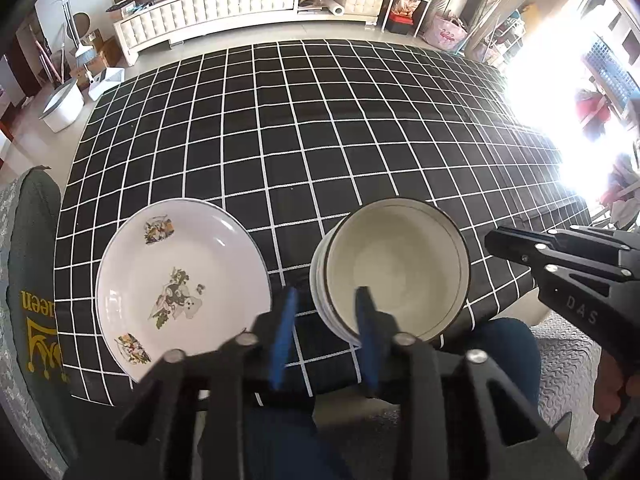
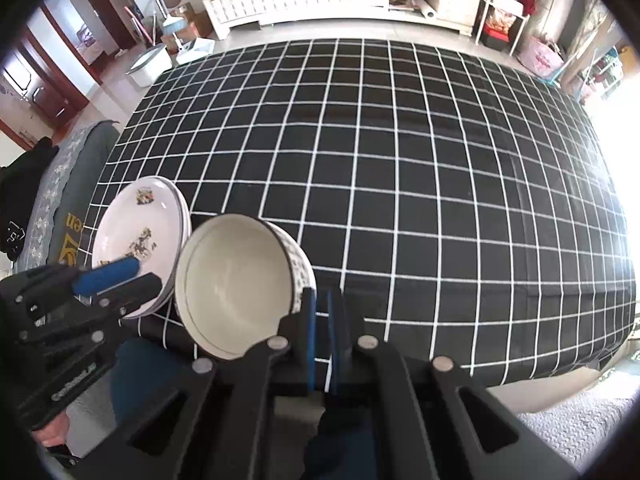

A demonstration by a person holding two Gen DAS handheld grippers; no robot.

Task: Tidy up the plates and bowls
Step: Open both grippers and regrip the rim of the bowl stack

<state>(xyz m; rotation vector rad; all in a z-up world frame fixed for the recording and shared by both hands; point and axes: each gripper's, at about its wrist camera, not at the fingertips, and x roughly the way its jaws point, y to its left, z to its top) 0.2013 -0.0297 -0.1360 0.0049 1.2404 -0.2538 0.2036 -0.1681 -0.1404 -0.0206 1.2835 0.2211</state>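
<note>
Plates and bowls side by side on my checked cloth
My left gripper gapes empty between plates and bowls; my right gripper nearly closed, empty

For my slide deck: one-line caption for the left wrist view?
Left claw open over bowls beside plates on checked cloth.

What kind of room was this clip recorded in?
Most likely a lived-in home living room. A long white cabinet piled with household clutter lines the far wall, a cushioned seat adjoins the checked tablecloth, and wooden doors open off the side.
</note>
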